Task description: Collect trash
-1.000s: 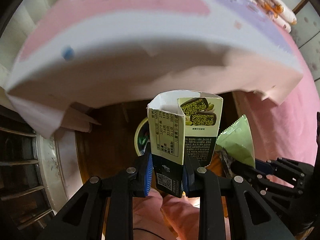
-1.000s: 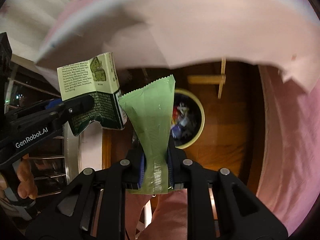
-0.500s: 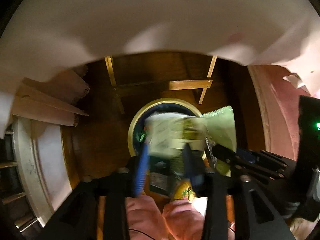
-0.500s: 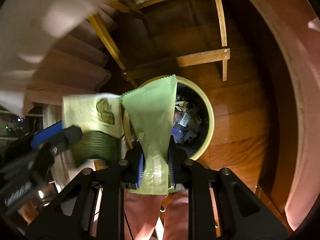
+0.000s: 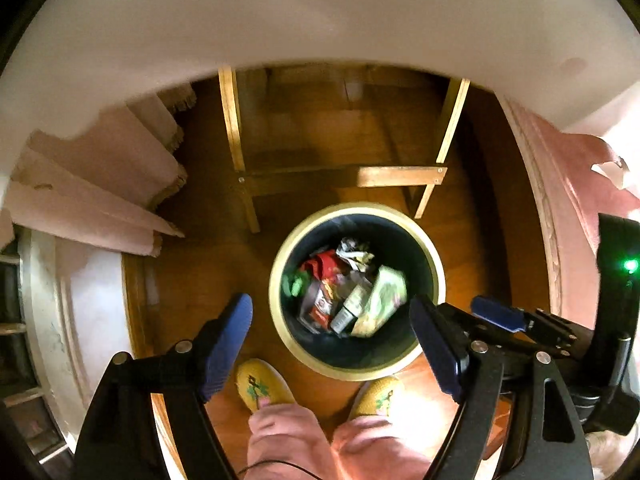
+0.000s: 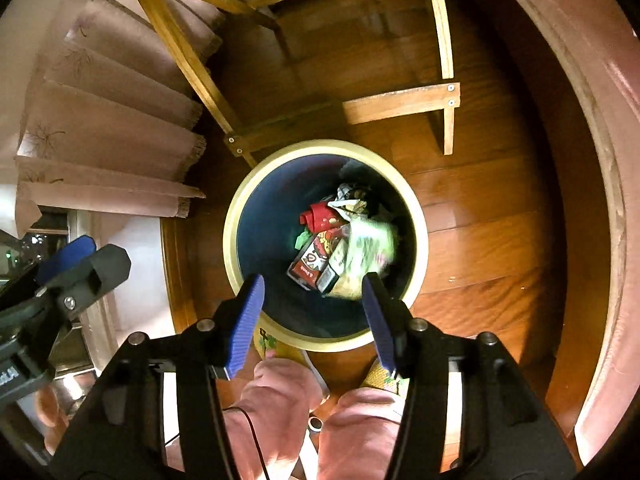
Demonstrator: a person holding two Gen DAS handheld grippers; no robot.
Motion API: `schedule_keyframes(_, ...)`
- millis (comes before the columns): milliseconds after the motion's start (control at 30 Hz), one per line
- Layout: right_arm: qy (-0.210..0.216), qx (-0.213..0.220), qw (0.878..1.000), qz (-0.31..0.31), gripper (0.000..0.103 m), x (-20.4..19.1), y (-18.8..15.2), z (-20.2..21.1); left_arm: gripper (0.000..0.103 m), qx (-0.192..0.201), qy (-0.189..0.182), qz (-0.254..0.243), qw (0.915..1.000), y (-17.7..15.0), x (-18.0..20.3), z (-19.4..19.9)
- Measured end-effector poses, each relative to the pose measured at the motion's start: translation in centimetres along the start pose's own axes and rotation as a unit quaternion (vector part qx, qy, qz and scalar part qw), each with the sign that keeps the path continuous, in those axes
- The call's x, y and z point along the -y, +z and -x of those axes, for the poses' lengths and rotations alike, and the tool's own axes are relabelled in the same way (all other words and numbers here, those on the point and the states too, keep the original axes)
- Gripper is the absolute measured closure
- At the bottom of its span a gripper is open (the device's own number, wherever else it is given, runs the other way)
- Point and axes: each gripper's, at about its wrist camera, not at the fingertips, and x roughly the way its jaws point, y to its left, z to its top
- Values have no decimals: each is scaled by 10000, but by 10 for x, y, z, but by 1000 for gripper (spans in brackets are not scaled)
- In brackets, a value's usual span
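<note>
Both drops done. A second ago the left gripper [image 5: 332, 344] pinches the green-and-white carton and the right gripper [image 6: 312, 316] the pale green pouch; now both sets of jaws stand wide and empty, hovering over the bin [image 5: 436, 276].

The green pouch [image 5: 382, 300] sits in the bin at about 4 o'clock of the opening, motion-blurred, probably just landing. The carton [image 5: 352, 308] seems to lie just beside it, on the heap of crumpled red and white wrappers [image 5: 326, 276].

This pair of items is collected; next comes whatever trash is left on the surface [image 5: 320, 16] at 12 o'clock.

Bin: round, cream rim, dark smooth inner wall, on glossy wood plank floor [image 6: 480, 240]. Pouch is thin crinkly film; carton is stiff printed card. Gripper pads are ribbed blue rubber.
</note>
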Motion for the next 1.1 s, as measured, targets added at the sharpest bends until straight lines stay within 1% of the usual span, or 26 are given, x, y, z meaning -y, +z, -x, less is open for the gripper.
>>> schedule_keyframes(200,-39,247,9997,28,55,-9,4,26,21,178,256,-110,9995,11,5,32)
schedule_keyframes(333,-126,427,9989,127,55,-19,8,53,21,328,263,-22,9991,21,6,64)
schedule_keyframes(400,-133,530,9984,176,51,-26,10,71,21,391,274,-17,9989,25,9,82)
schedule_keyframes(567,-85,818,9964,225,45,-40,12,126,21,636,180,12,9978,32,24,138)
schedule_keyframes(700,-47,1015,9945,260,41,-52,11,179,21,765,138,-24,9970,38,36,185)
schedule_keyframes(833,-50,1135,9930,324,40,-62,9,224,21,880,160,-48,9960,43,46,237)
schedule_keyframes(967,-43,1291,9908,398,39,-72,10,269,21,966,160,30,9952,47,50,283)
schedule_keyframes(1100,-61,1417,9888,476,37,-79,11,308,21,1064,178,144,9941,48,51,319)
